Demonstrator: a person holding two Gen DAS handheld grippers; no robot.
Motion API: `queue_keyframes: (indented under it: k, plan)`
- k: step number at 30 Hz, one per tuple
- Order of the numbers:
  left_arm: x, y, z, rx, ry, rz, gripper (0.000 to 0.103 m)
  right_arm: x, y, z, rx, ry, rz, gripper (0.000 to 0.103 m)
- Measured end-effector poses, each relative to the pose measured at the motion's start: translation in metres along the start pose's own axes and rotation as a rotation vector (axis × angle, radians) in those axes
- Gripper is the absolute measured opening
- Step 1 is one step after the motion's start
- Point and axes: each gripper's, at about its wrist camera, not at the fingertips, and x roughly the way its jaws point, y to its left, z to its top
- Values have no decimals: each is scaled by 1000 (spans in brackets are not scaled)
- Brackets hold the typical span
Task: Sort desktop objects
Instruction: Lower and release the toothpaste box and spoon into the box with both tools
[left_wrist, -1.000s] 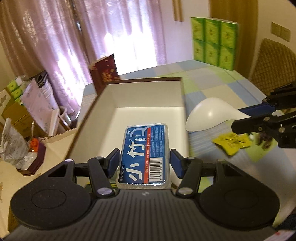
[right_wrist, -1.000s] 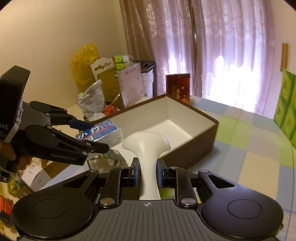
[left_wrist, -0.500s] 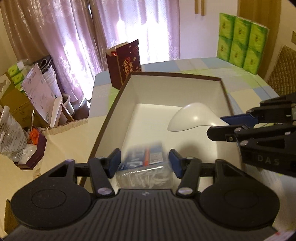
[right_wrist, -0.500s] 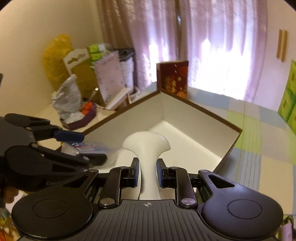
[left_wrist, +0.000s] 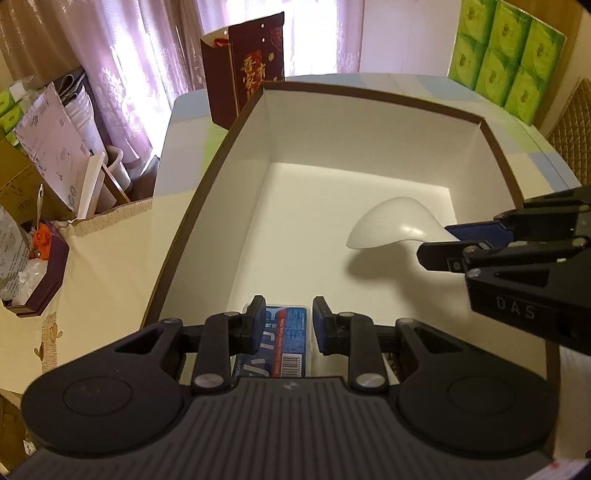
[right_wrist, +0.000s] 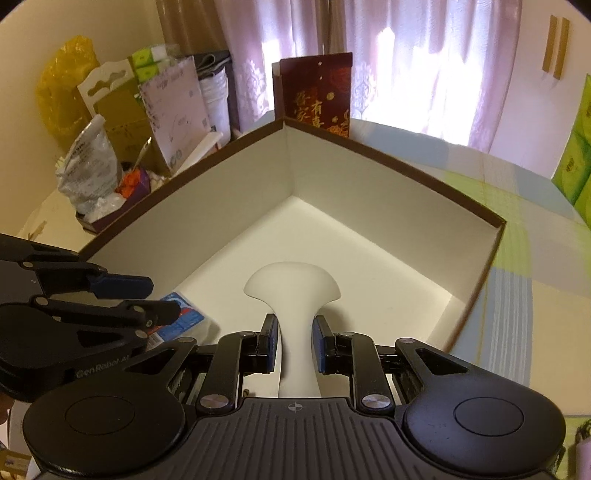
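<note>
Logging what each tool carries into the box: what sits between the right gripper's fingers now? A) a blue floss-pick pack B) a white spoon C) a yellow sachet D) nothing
B: the right gripper grips the white spoon by its handle, bowl forward over the brown box.

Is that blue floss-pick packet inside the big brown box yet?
Inside: the blue floss-pick packet lies on the white floor of the brown box, the left gripper open above it.

Both wrist views over box (left_wrist: 369, 206)
</note>
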Motion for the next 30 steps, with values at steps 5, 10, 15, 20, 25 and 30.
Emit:
queue_keyframes:
  k: [5, 10, 15, 20, 25, 30]
  plan:
    - [7, -2, 0, 6, 14, -3, 23, 11, 5, 1, -23, 17, -24, 17]
    - [12, -4, 2, 14, 22, -1, 23, 24, 5, 5, -16, 44, -44, 17]
    - [16, -5, 2, 24, 32, 5, 23, 37, 4, 7, -11, 82, -68, 17]
    - [17, -6, 1, 36, 36, 7, 28, 37, 3, 6, -27, 106, -48, 56]
    - [15, -4, -2, 35, 41, 18, 36, 31, 0, 4, -74, 94, -39, 64]
    - [14, -5, -6, 47, 53, 44, 48, 22, 2, 0, -154, 85, -17, 73]
